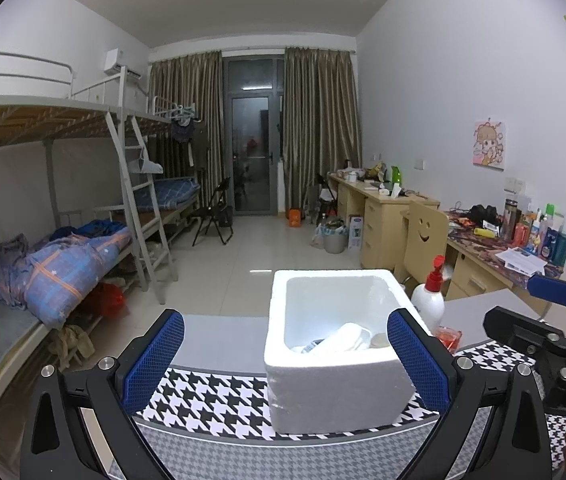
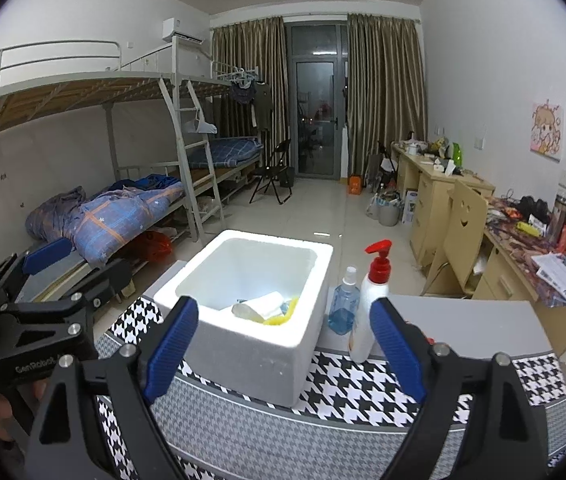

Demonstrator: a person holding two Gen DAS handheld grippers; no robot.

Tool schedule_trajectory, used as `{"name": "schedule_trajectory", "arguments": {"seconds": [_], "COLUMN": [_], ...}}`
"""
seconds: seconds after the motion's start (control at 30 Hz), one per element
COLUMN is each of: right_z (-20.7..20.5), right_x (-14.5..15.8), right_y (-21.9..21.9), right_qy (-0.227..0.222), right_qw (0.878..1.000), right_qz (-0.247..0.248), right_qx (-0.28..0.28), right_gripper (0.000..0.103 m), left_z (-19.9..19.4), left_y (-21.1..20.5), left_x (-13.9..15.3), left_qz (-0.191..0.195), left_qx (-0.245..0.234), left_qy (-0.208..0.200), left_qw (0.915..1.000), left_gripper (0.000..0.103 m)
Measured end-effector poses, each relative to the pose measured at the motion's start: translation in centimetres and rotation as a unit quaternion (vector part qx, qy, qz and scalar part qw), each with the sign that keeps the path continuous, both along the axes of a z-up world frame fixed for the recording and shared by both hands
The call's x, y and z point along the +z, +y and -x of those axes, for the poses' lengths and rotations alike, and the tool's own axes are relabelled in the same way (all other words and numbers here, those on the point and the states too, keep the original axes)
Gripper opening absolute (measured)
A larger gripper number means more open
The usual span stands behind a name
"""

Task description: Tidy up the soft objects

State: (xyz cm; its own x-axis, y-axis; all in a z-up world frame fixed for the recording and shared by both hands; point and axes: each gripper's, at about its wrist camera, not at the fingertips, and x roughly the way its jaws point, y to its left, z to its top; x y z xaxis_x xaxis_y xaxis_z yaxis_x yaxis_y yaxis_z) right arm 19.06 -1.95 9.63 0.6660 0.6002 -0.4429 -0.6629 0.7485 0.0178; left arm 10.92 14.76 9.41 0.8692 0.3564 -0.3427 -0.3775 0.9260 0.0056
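Observation:
A white foam box [image 1: 323,392] [image 2: 259,356] stands open-topped on a houndstooth cloth [image 2: 363,388]. Inside it lie a white rolled cloth [image 1: 347,338] [image 2: 267,304], a yellow soft item [image 2: 283,316] and other small pieces I cannot make out. My left gripper [image 1: 286,316] is open and empty, held a little back from the box's near side. My right gripper [image 2: 283,303] is wide open too, with nothing between its pads, facing the box from the near right. Each gripper shows at the edge of the other's view.
A white pump bottle with a red top [image 2: 371,300] [image 1: 429,300] and a blue spray bottle [image 2: 343,312] stand just right of the box. A small red container [image 1: 449,338] sits behind them. Bunk beds [image 1: 63,264] fill the left, cluttered desks [image 2: 523,248] the right.

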Motion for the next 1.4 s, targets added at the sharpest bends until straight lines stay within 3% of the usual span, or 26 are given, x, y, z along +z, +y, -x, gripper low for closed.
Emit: {"name": "schedule_trajectory", "arguments": {"seconds": [0.53,0.97,1.4], "right_z": [6.2,9.2,10.3], "right_x": [0.0,-2.7,-6.0], "right_y": [-4.4,-7.4,-8.7], "right_qy": [-0.035,-0.057,-0.064], "right_qw": [0.999,0.996,0.994], "right_qz": [-0.028,-0.054,-0.068], "right_qx": [-0.006,-0.031,-0.05], "right_gripper": [0.094,0.097,0.097], "left_z": [6.4,10.5,11.9], "left_y": [-4.7,-6.9,-7.8], "left_x": [0.7,-1.5,-5.1], "left_qz": [-0.017,-0.02,-0.02], "left_qx": [-0.02,-0.025,-0.035], "left_qy": [-0.037,-0.054,-0.067], "left_qw": [0.999,0.9981,0.997], "left_gripper": [0.102,0.102,0.102]}}
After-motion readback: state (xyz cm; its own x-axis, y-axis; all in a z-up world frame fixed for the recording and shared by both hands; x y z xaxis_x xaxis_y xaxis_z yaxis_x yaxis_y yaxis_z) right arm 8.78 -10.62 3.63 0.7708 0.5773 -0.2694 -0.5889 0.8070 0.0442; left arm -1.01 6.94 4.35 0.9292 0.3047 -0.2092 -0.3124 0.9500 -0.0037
